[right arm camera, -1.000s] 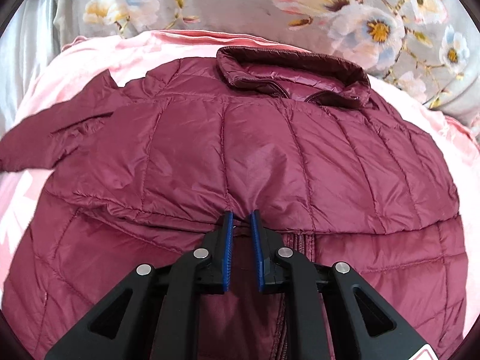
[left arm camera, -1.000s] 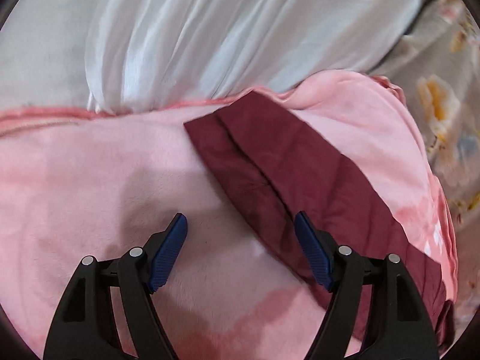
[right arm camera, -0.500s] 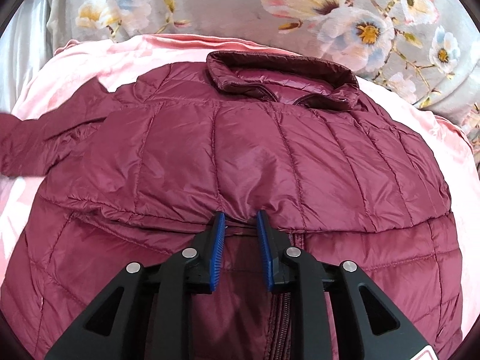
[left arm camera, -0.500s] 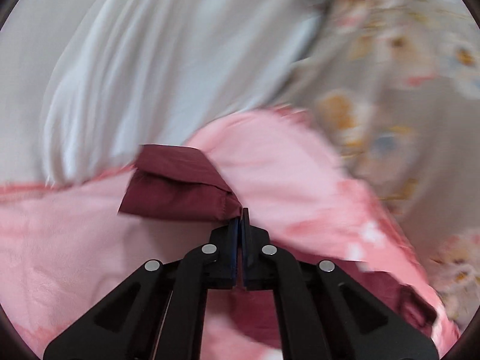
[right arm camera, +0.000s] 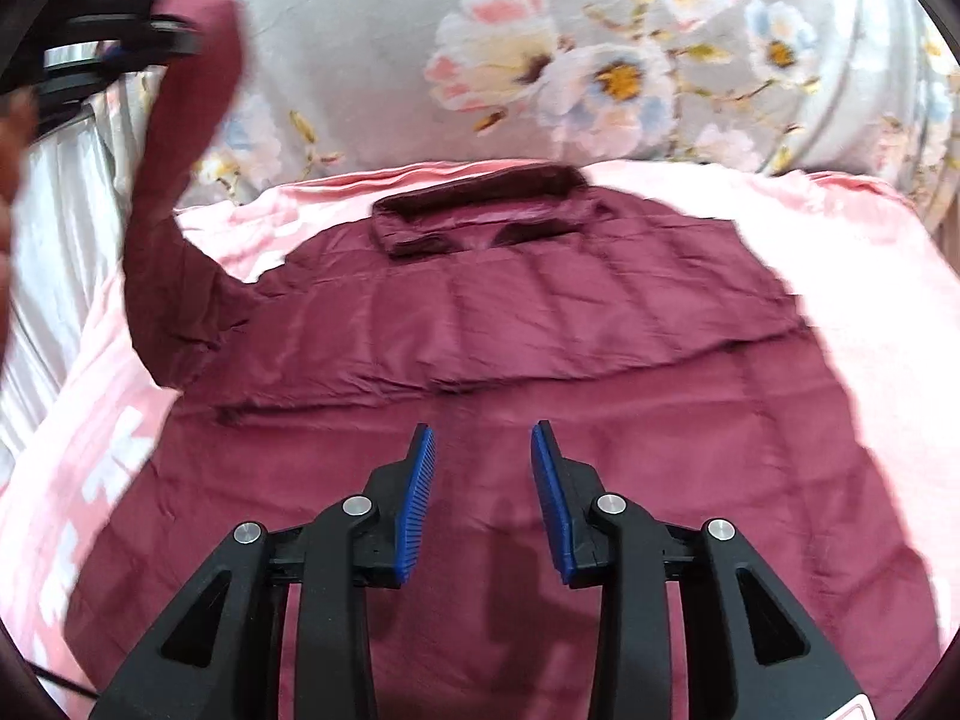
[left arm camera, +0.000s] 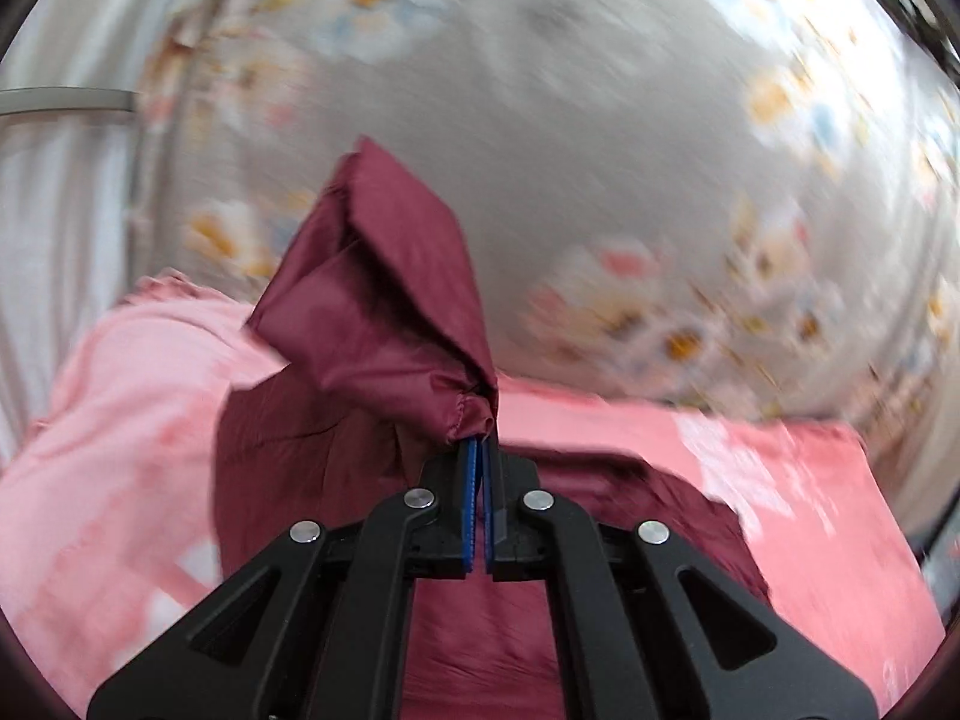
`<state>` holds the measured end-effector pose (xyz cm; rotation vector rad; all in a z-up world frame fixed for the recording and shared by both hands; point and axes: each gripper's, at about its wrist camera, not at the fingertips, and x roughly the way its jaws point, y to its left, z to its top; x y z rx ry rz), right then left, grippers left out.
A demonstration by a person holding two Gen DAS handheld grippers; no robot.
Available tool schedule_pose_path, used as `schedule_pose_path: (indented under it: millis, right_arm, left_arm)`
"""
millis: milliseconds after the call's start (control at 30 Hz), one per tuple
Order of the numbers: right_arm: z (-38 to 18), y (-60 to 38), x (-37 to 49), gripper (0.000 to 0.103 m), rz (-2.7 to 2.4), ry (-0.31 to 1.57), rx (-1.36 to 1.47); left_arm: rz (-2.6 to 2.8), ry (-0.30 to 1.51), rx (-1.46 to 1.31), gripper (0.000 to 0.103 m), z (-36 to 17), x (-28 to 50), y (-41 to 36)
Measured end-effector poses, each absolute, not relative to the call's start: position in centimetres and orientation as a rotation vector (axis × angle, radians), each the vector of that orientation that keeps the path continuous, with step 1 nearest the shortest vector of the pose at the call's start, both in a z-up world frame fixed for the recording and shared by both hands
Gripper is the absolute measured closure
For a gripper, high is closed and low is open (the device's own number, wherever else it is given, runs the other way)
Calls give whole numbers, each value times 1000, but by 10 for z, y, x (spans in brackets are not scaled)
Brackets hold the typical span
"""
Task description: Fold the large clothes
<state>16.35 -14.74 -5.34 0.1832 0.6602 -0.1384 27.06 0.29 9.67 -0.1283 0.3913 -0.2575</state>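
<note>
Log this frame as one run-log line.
left gripper: shut on jacket sleeve, lifted | right gripper: opening, nothing between pads, over maroon puffer jacket | pink blanket

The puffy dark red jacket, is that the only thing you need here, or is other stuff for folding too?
For the job:
- quilted maroon jacket
- its sleeve, pinched by the left gripper
- right gripper, opening, nothing between

Just there:
- pink blanket
- grey flowered bedding
- white sheet

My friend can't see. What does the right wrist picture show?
A dark red puffy jacket lies flat on a pink blanket, collar at the far end. The right hand-held gripper hovers over it, its jaws opening with nothing between them. At far left, the left hand-held gripper lifts one sleeve.
</note>
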Motion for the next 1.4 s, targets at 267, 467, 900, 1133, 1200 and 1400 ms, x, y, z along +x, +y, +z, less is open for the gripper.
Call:
schedule_pose_path:
  millis: [267, 467, 900, 1133, 1200, 1400]
  right_arm:
    - [-66, -203, 127, 67, -211, 693, 249]
    - [-66, -225, 125, 50, -195, 701, 301]
    - [-48, -262, 187, 32, -186, 661, 409]
    - [-84, -265, 220, 40, -174, 768, 497]
    - [-87, -258, 225, 62, -165, 781, 469]
    - [-59, -241, 240, 99, -155, 733, 318]
  left_arm:
    - [-340, 595, -53, 102, 13, 269, -87]
    - [-379, 653, -115, 32, -23, 254, -79]
    - [-132, 725, -584, 26, -49, 288, 123]
    - [-105, 800, -809, 37, -87, 322, 176]
    - [-120, 820, -848, 42, -94, 328, 179]
    - [-200, 814, -927, 44, -87, 325, 168]
